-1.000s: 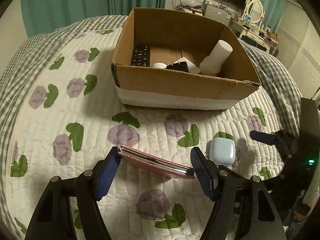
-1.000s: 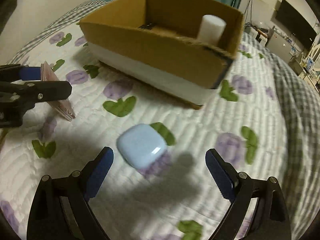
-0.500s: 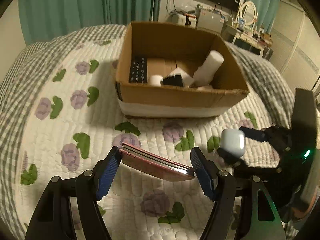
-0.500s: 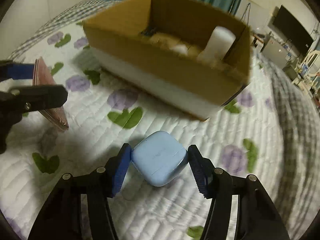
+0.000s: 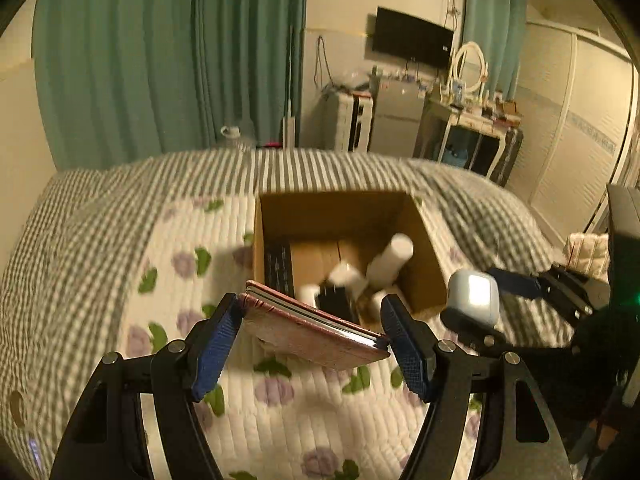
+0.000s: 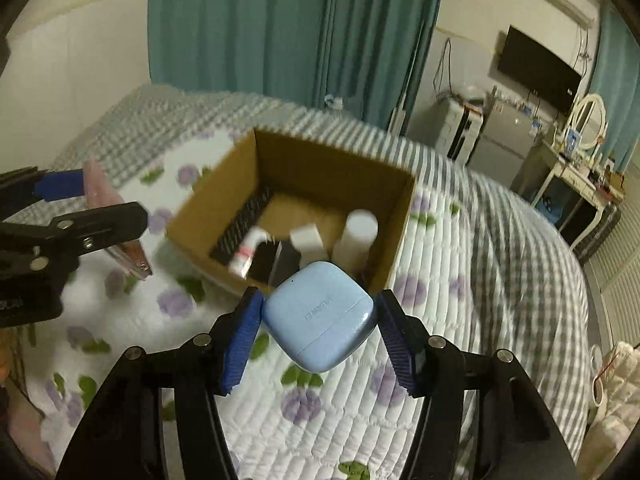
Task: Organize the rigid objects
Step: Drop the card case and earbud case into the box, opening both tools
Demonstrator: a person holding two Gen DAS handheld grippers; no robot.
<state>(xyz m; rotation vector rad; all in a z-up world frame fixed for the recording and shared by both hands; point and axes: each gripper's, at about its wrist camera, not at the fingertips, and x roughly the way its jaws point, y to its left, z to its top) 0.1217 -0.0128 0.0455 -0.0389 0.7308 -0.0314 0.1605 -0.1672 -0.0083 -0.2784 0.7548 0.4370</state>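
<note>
My left gripper (image 5: pixel 314 334) is shut on a flat pink case (image 5: pixel 312 330), held tilted in the air above the quilt; the same case (image 6: pixel 116 236) shows at the left of the right wrist view. My right gripper (image 6: pixel 318 326) is shut on a pale blue earbud case (image 6: pixel 320 316), also lifted off the bed; that earbud case (image 5: pixel 474 294) appears at the right of the left wrist view. Beyond both sits an open cardboard box (image 5: pixel 340 210) holding a black remote (image 5: pixel 278 270), a white cylinder (image 5: pixel 392 258) and other small items.
The box (image 6: pixel 332 160) rests on a white quilt with purple flowers (image 5: pixel 272 392) over a grey checked bedspread (image 5: pixel 80 216). Teal curtains (image 5: pixel 168 56), a wall television (image 5: pixel 414 42) and a dressing table (image 5: pixel 472 120) stand beyond the bed.
The right gripper closed on the blue earbud case and lifted it off the quilt. Both grippers rose, each carrying its object, and the box now looks lower and farther away.
</note>
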